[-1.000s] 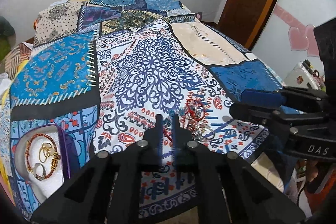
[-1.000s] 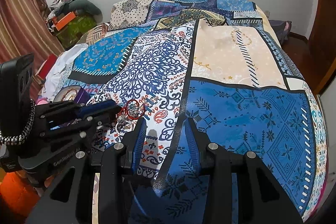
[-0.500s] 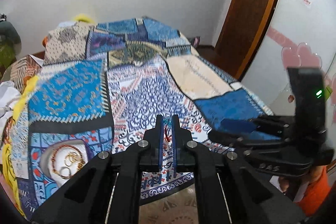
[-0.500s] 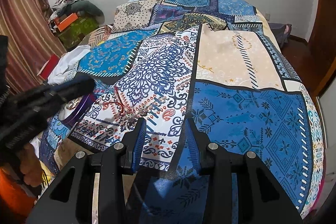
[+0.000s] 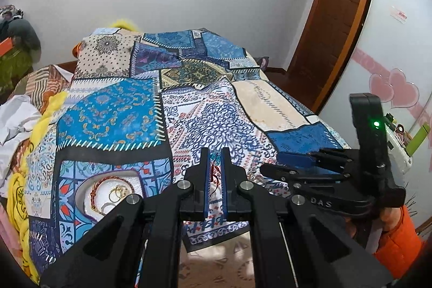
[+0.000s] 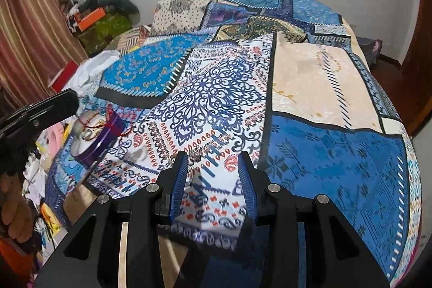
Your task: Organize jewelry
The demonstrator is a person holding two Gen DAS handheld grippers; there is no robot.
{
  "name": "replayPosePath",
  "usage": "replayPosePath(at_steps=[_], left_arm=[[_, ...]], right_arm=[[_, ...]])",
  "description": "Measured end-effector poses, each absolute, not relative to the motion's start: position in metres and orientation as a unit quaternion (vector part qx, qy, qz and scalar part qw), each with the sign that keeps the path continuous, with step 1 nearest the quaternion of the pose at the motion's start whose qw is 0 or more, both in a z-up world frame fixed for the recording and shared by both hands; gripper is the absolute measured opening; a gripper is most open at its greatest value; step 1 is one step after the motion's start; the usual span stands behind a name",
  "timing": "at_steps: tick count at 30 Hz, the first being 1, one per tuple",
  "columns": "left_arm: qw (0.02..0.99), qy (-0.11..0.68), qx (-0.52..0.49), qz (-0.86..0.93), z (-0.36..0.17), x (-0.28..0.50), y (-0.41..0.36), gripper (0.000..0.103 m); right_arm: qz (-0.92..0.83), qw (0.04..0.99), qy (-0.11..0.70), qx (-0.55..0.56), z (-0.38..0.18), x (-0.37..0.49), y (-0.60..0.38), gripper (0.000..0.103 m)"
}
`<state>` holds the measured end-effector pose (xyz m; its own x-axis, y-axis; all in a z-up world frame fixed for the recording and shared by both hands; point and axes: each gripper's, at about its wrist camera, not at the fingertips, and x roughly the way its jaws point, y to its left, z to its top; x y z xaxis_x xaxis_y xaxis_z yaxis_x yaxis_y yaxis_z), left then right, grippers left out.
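Note:
My left gripper [image 5: 214,153] is shut on a red thread bracelet [image 5: 214,176] and holds it in the air above the bed. In the right wrist view the left gripper [image 6: 67,99] comes in from the left, and the red bracelet [image 6: 109,123] dangles over a round purple jewelry box [image 6: 100,147]. The box [image 5: 81,188] has a white lining and holds gold rings [image 5: 117,190] and a beaded bangle. My right gripper [image 6: 213,155] hovers open over the bedspread with nothing between its fingers. A small silvery jewelry piece [image 6: 193,154] lies just beyond its left finger.
A patterned blue, white and cream bedspread [image 6: 310,72] covers the bed, and its near edge hangs over a tiled floor. Clothes and boxes [image 6: 100,15] are piled at the far left. A brown door [image 5: 332,26] stands at the right. An orange sleeve [image 5: 397,242] shows behind the right gripper.
My left gripper rose and moved left from the jewelry pile to above the purple box, carrying the red bracelet. The right gripper stayed almost still.

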<state>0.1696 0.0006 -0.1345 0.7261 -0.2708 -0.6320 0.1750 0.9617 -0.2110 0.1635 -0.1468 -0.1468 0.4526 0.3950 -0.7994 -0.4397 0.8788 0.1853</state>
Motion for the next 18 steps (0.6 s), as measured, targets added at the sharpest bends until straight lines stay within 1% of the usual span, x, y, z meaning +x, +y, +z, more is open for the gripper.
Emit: replayPosePath(at_steps=[2,4,6,7,8,9,18], left_arm=[[0.926,0.352,-0.07,-0.12,-0.137,0.17,0.002,0.005],[0.925,0.354,-0.072,-0.119,-0.141,0.17,0.004,0.005],[0.923,0.358,-0.074,-0.12,-0.145,0.172,0.004,0.005],[0.922,0.36,-0.075,-0.12,-0.146,0.172,0.005,0.005],[0.922,0.361,-0.076,-0.121,-0.148,0.173,0.005,0.005],[0.921,0.363,-0.078,-0.121,-0.149,0.173,0.005,0.005],[0.92,0.363,-0.078,-0.123,-0.149,0.172,0.003,0.005]], right_arm=[[0.252,0.848,0.466,-0.027,-0.15,0.166,-0.142,0.034],[0.256,0.846,0.467,-0.031,-0.152,0.167,-0.138,0.03],[0.255,0.845,0.469,-0.039,-0.155,0.169,-0.135,0.022],[0.255,0.845,0.468,-0.043,-0.156,0.169,-0.134,0.019],[0.255,0.845,0.468,-0.049,-0.157,0.168,-0.132,0.013],[0.258,0.844,0.467,-0.052,-0.157,0.168,-0.131,0.011],[0.265,0.849,0.456,-0.03,-0.145,0.162,-0.142,0.01]])
